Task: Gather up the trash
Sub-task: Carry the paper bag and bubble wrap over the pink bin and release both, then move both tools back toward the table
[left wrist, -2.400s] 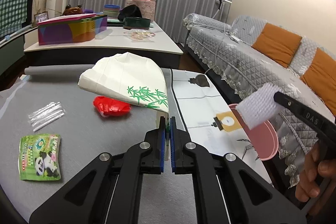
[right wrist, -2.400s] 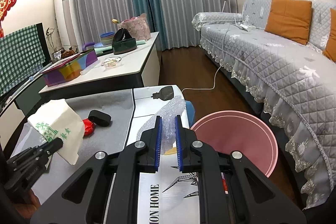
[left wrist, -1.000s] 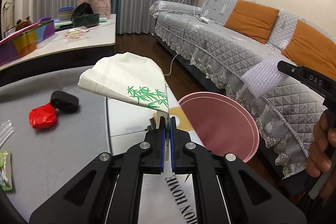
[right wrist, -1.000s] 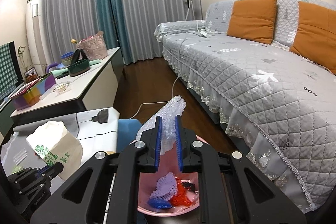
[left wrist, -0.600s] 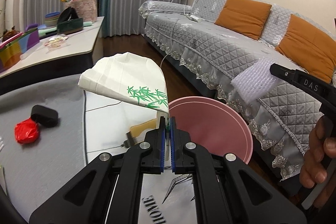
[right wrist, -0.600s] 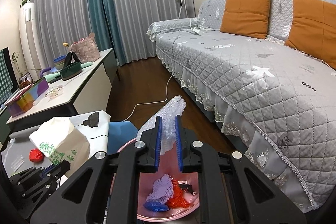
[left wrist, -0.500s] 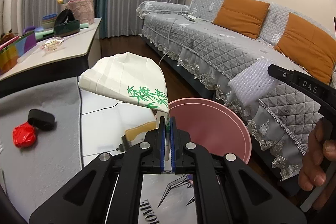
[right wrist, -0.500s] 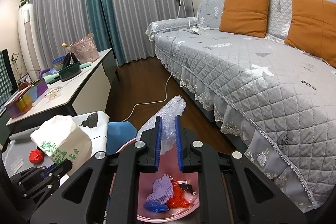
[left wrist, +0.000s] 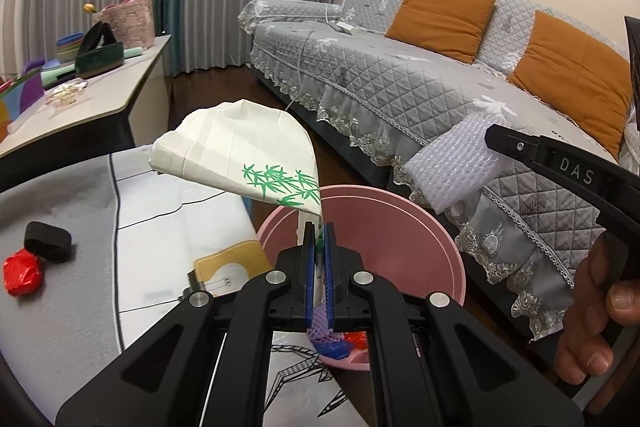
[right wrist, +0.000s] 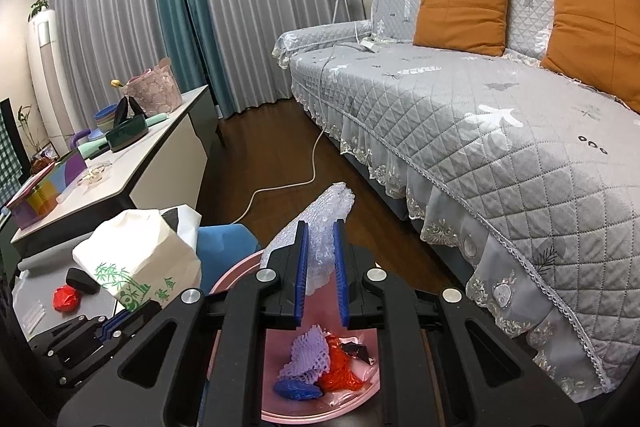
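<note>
My left gripper [left wrist: 319,239] is shut on a cream paper bag [left wrist: 240,151] with green bamboo print, held up over the near rim of the pink bin [left wrist: 400,219]. My right gripper [right wrist: 320,239] is shut on a piece of clear bubble wrap [right wrist: 324,223], directly above the pink bin [right wrist: 320,407]. Inside that bin lie a lilac foam net [right wrist: 308,357], red wrappers and a blue scrap. In the left wrist view the bubble wrap [left wrist: 448,167] and the right gripper's finger [left wrist: 560,163] hang to the right of the bin. The paper bag [right wrist: 136,255] also shows at the right wrist view's left.
On the grey table [left wrist: 72,211] lie a red wrapper [left wrist: 22,273] and a black case [left wrist: 48,241]. A grey quilted sofa [right wrist: 500,131] with orange cushions runs along the right. A white side table [right wrist: 132,171] with boxes stands behind, and a blue chair [right wrist: 224,243] beside the bin.
Both grippers have carried their loads rightward toward the bin. The bin has grown larger under the bag, and the bubble wrap now hangs over its contents. Both grips are unchanged.
</note>
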